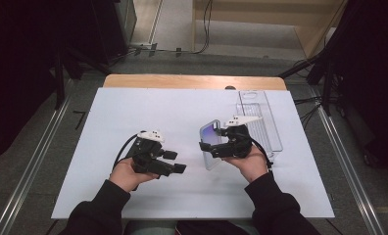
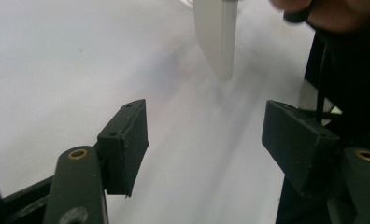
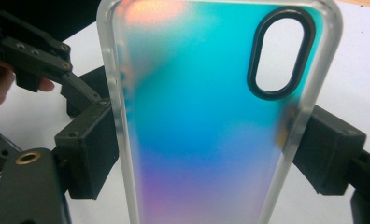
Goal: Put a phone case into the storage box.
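An iridescent blue-to-pink phone case (image 1: 211, 142) with a frosted rim and an oval camera hole stands upright off the white mat. My right gripper (image 1: 209, 148) is shut on it, and in the right gripper view its jaws press the two long sides of the case (image 3: 206, 107). My left gripper (image 1: 175, 163) hovers to the left of the case with its jaws wide apart and nothing between them. In the left gripper view the case's edge (image 2: 219, 37) hangs ahead, beyond the open left gripper (image 2: 206, 140).
A white mat (image 1: 133, 112) covers the wooden table (image 1: 182, 81). A clear plastic packaging tray (image 1: 261, 117) lies at the back right, just behind my right hand. Dark floor, rails and cables surround the table.
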Motion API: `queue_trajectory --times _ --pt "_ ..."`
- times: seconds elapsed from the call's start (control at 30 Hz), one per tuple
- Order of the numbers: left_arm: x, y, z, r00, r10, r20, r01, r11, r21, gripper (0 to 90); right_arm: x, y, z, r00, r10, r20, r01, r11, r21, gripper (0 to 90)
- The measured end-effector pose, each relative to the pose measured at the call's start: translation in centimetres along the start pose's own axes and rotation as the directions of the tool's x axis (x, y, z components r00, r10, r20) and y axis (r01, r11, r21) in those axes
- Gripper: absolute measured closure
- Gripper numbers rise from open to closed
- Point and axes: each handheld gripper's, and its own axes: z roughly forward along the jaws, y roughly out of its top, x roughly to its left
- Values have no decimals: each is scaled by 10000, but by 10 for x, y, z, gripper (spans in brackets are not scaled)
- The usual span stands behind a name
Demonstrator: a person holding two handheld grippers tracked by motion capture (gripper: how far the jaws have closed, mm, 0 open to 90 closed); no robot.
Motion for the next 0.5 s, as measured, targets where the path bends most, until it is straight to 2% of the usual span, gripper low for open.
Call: queue_trajectory --times 0.03,0.07,0.1,0.27,0.5 --pt "0 0 0 10000 0 0 0 10000 0 301 0 0 0 10000 0 0 0 10000 0 152" --pt "0 -3 -2 9993 263 -263 -260 9996 97 301 -1 0 -2 9999 -24 -136 24 10000 18 152" --pt "0 -3 -2 9993 263 -263 -260 9996 97 301 -2 0 -3 9997 -47 -240 49 10000 73 152" --pt "5 -13 -9 9998 189 -100 -188 9998 84 301 -1 0 -6 9993 -327 -201 332 9991 278 152" --pt "7 -23 -14 9999 -14 -155 18 9998 211 301 -1 2 -11 9992 -327 -228 331 9993 189 152"
